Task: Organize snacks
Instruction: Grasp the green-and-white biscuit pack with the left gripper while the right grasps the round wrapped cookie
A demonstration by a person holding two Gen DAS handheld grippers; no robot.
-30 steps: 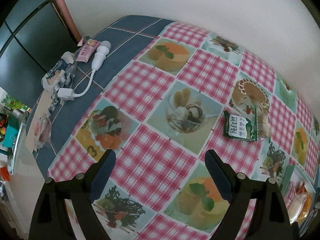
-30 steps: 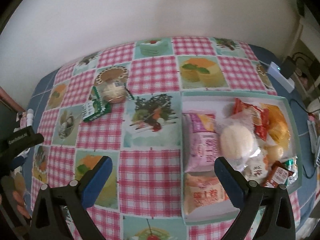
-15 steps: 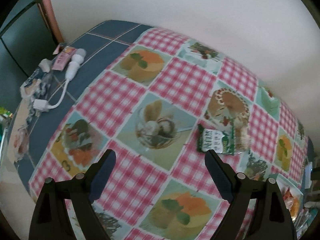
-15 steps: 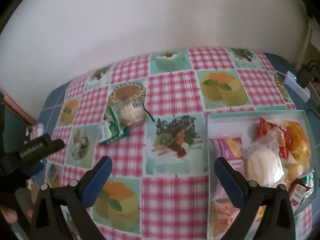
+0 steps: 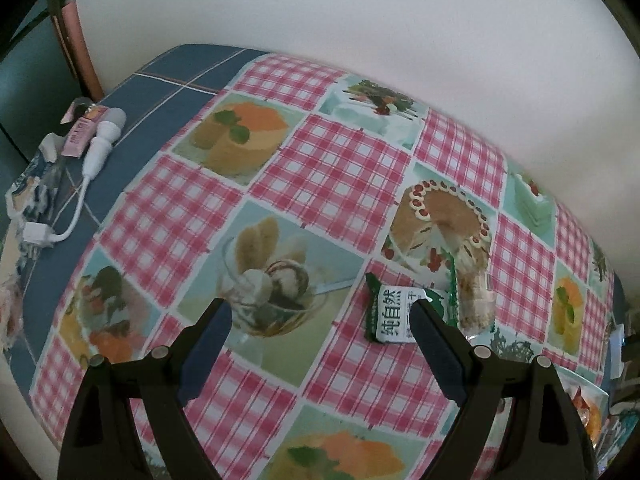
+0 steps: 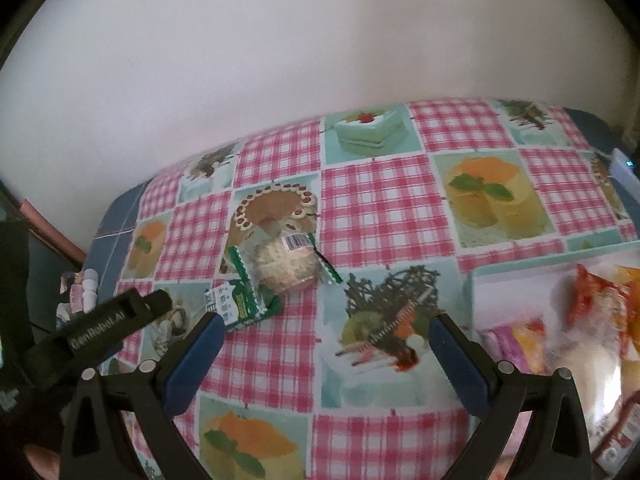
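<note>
Two loose snacks, a small green packet [image 5: 394,314] and a clear-wrapped round cake [image 6: 286,266], are seen lying touching each other on the checked tablecloth [image 5: 328,176], well apart from the tray [image 6: 520,268] already filled with snacks at the right. The left gripper [image 5: 320,322] is held spread and empty, with the green packet lying just ahead and toward its right finger, its long axis running roughly across the gripper's line. The right gripper [image 6: 324,340], likewise spread and empty, is judged the farther of the two, the packet lying ahead and to its left.
</note>
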